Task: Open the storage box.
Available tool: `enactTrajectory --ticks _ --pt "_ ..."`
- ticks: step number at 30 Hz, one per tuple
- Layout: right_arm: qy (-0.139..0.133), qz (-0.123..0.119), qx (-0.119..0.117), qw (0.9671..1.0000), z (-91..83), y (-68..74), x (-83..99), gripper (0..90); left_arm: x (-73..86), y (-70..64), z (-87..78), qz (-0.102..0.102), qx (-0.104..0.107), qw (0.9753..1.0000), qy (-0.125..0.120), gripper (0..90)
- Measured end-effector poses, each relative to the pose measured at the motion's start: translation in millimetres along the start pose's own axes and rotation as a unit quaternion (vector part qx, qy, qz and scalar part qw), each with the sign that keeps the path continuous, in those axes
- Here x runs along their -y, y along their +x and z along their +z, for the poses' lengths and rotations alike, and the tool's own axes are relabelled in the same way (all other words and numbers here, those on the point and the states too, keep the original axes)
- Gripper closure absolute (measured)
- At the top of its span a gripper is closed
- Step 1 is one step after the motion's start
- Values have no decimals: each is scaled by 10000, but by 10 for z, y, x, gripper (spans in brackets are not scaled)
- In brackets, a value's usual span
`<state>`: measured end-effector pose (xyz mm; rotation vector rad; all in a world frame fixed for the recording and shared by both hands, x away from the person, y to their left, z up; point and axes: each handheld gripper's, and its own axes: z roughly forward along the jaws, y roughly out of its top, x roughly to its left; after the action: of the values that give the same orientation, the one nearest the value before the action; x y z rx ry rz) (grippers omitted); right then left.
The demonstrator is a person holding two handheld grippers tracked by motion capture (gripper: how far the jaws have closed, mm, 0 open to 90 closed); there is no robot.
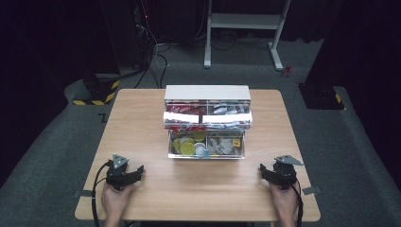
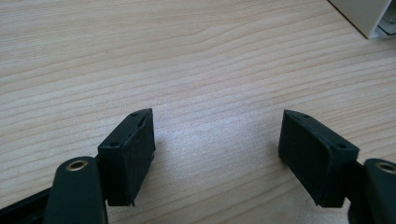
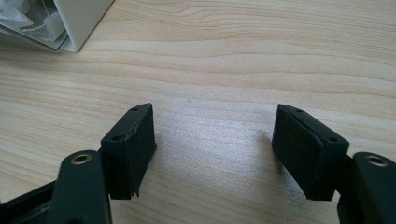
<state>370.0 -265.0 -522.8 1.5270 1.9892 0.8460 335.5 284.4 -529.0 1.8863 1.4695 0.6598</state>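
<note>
2 grippers rested on the wooden table (image 1: 156, 189) near its front edge, 1 in each of the person's hands. The left gripper (image 1: 138, 170) sat at the near left, its jaws spread wide with nothing between them; in the left gripper view (image 2: 217, 140) bare wood grain lay between the 2 black pads (image 2: 135, 154). The right gripper (image 1: 263, 170) sat at the near right, well apart from the left one, its jaws likewise spread and empty, as the right gripper view (image 3: 215, 140) confirmed. Both pointed inward, toward the table's middle. Between and beyond them, at the centre of the table, stood a white drawer box (image 1: 207, 92) with 2 clear drawers pulled out toward the person. The lower drawer (image 1: 206, 155) came out farthest and held yellow-green round pieces on its left side and pale small items on its right. The upper drawer (image 1: 207, 121) above it held red and white packets. Neither gripper touched the box; a white corner of it showed at the edge of each gripper view (image 2: 369, 16).
</note>
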Motion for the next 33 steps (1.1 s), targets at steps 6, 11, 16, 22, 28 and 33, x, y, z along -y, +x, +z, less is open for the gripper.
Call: enactTrajectory --ticks 6,11,16,22,28,33 --pt "0 -3 -2 10000 0 0 1 300 3 -1 -4 8 4 10000 3 275" --pt "-1 -1 -4 10000 0 1 0 300 3 -1 -4 8 6 10000 -1 274" --pt "-37 -48 16 10000 -15 1 15 337 4 0 -5 15 11 10000 1 274" --pt "-66 -49 15 10000 -34 4 31 369 4 1 -7 21 19 10000 10 273" --pt "-198 -56 -82 9998 -67 13 48 414 3 0 -7 16 20 10000 12 273" --pt "-292 -1 -317 9991 -90 -7 44 431 3 -1 -7 17 23 10000 15 273"
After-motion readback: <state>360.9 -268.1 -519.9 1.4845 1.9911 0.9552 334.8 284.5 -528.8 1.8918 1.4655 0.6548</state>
